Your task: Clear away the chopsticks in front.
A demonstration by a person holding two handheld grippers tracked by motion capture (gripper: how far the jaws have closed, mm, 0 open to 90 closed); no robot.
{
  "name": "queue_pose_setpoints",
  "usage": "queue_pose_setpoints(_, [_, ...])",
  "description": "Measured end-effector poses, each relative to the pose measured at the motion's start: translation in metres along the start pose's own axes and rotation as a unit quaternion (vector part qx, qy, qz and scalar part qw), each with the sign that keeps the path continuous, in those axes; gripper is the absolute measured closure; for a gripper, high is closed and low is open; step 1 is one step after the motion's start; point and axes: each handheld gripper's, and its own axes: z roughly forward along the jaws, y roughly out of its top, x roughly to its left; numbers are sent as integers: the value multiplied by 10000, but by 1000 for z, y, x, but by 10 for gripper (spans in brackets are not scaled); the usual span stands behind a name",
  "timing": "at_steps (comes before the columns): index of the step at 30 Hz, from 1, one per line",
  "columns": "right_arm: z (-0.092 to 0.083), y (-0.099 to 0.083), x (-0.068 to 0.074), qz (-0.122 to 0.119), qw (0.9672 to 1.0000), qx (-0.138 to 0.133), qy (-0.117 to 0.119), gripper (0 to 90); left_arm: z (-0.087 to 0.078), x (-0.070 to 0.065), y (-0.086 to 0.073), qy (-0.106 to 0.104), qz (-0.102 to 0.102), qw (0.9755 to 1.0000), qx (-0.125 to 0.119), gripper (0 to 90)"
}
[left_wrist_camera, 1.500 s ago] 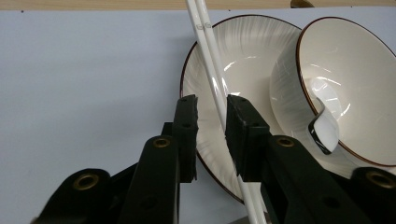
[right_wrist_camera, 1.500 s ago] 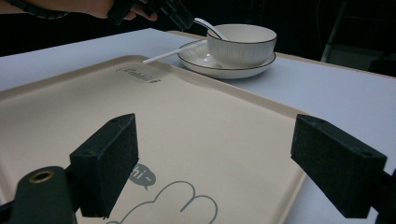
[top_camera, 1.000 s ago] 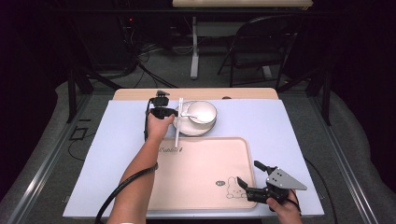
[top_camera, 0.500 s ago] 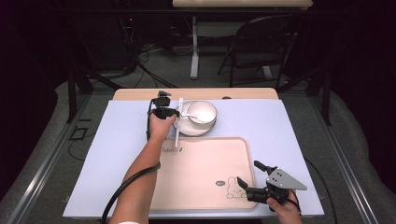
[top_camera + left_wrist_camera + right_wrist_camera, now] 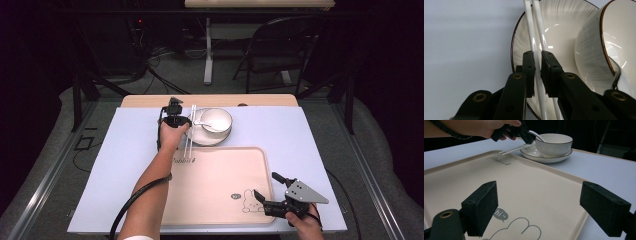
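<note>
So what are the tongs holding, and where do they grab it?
The left tongs pinch the white chopsticks partway along, where they lie across the plate rim. The right tongs hold nothing, open above the tray.

room: dark | floor (image 5: 150,75): grey, cables | folding chair (image 5: 280,47) | far table leg (image 5: 207,55)

A dim recording lab or studio set up as a test station: a pale blue surface (image 5: 320,135) framed by metal rails stands on grey floor matting, with loose cables (image 5: 165,82) running across the floor behind it, a folding chair (image 5: 272,55) and a second table's leg (image 5: 207,55) in the dark background.
</note>
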Motion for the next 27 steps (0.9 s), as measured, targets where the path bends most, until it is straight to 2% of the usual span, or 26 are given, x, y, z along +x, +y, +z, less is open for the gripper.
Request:
queue_pose_setpoints(6, [0, 0, 0, 1, 10000, -4, 3, 143, 2, 1, 1, 48, -150, 9998, 154, 827])
queue_pose_setpoints(11, [0, 0, 0, 2, 10000, -7, 7, 143, 3, 3, 3, 37, -384, 9988, 298, 834])
queue_pose_setpoints(15, [0, 0, 0, 35, 10000, -10, 9, 143, 4, 2, 6, 77, -451, 9981, 420, 835])
queue_pose_setpoints(27, [-1, 0, 0, 7, 10000, -19, 12, 143, 4, 5, 7, 21, -615, 9971, 448, 847])
